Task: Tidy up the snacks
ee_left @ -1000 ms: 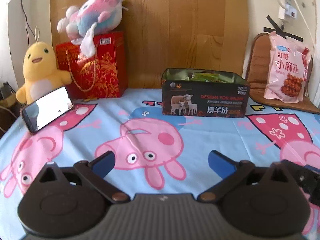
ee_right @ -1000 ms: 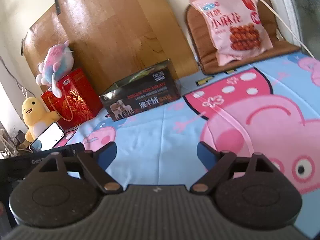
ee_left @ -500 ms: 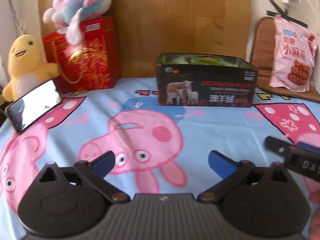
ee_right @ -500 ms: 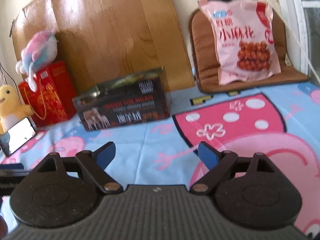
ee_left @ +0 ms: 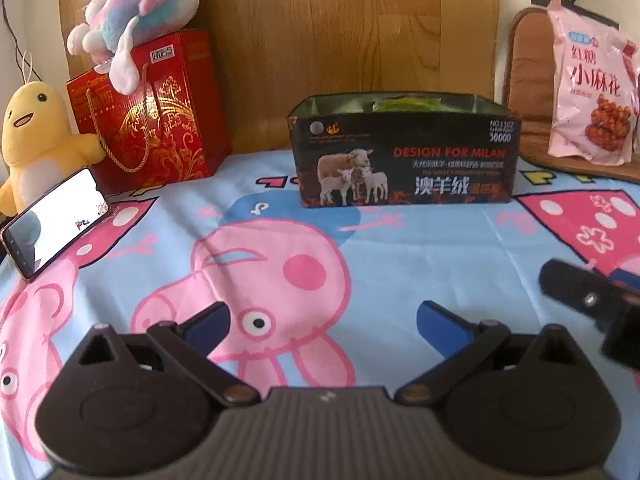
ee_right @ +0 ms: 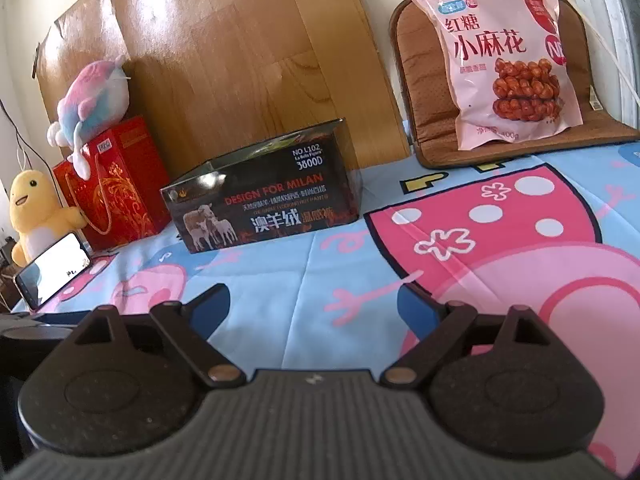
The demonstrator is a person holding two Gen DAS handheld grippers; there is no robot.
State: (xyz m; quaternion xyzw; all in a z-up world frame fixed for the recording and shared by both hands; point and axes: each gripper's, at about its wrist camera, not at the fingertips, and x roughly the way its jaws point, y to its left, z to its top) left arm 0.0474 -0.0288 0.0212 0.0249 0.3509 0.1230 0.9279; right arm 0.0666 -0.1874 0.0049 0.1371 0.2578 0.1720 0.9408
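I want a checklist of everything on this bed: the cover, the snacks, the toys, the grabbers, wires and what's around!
Surface: cartoon pig sheet, wrinkled.
Job's things: pink snack bag leaning upright on a brown cushion; open black box with green packets inside.
Clutter: yellow duck plush, phone leaning against it, red gift bag, pink-blue plush on top.
Grippers: left gripper open, empty; right gripper open, empty.
Cables: thin wire on the left wall.
Surroundings: wooden board behind the box.
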